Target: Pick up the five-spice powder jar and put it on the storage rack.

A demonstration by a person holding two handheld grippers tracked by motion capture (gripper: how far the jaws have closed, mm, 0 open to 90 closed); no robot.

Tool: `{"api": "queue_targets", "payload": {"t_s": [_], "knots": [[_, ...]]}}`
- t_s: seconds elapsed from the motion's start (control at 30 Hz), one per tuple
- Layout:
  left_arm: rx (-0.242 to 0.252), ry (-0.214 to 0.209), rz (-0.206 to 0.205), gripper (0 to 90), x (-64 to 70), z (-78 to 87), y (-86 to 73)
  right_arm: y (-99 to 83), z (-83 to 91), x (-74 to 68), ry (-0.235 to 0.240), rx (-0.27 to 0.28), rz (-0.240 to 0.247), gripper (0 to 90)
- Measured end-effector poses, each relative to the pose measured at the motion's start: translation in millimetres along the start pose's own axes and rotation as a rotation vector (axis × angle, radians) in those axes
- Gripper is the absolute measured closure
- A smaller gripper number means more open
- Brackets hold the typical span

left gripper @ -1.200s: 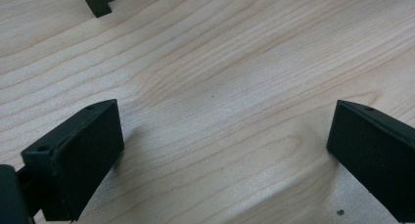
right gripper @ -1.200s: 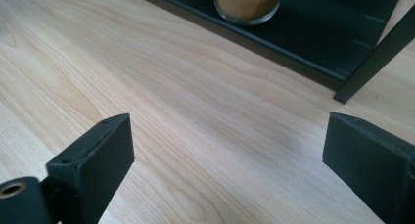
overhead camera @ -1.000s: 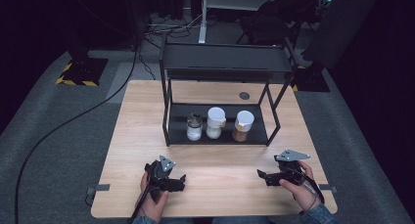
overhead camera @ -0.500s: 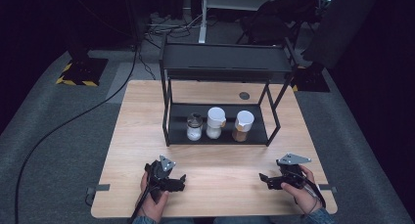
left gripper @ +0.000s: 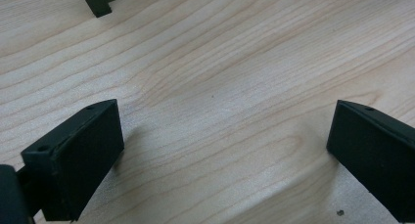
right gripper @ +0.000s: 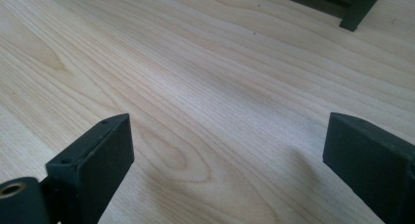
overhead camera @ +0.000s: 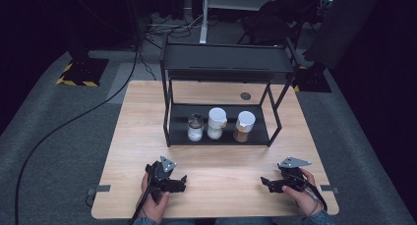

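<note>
Both grippers black: left gripper (overhead camera: pixel 183 180), right gripper (overhead camera: pixel 264 181); grey three-cornered top plates, blocky jaws, blue cuffs.

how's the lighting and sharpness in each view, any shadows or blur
High view: the table is evenly lit and sharp, the floor around it dark. Left gripper view: the wood grain is crisp, with soft shadows beside the jaws. Right gripper view: bright and even, and the rack foot at the top looks slightly soft.

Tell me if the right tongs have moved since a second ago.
Yes, slightly. The right tongs have drawn back toward the table's near edge, away from the black rack, and sit lower.
</note>
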State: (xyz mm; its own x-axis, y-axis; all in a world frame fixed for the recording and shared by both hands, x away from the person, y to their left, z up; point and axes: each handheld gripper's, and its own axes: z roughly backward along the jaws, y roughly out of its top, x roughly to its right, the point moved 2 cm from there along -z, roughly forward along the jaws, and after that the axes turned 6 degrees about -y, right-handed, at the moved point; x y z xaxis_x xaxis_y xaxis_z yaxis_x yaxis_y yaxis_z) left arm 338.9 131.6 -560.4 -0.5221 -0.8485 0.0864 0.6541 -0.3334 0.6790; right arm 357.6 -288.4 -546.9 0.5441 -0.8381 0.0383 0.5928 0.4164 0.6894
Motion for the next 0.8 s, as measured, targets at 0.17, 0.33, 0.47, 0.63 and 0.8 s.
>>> {"api": "queue_targets", "payload": {"t_s": [0.17,0.33,0.47,0.63,0.8], "knots": [[0.000,0.000,0.000,0.2,0.0,0.0,0.0,-3.6,-2.6,0.6,-0.010,-0.012,0.001,4.4],[0.000,0.000,0.000,0.2,0.0,0.0,0.0,-7.3,-5.9,-0.1,-0.032,-0.006,0.009,3.8],[0.000,0.000,0.000,0.2,0.0,0.0,0.0,-9.2,-7.5,0.2,-0.046,0.015,0.014,1.1],[0.000,0.000,0.000,0.2,0.1,0.0,0.0,-9.9,-9.4,2.3,-0.045,0.030,0.015,0.0],[0.000,0.000,0.000,0.2,0.1,0.0,0.0,-9.9,-9.4,2.3,-0.045,0.030,0.015,0.0]]}}
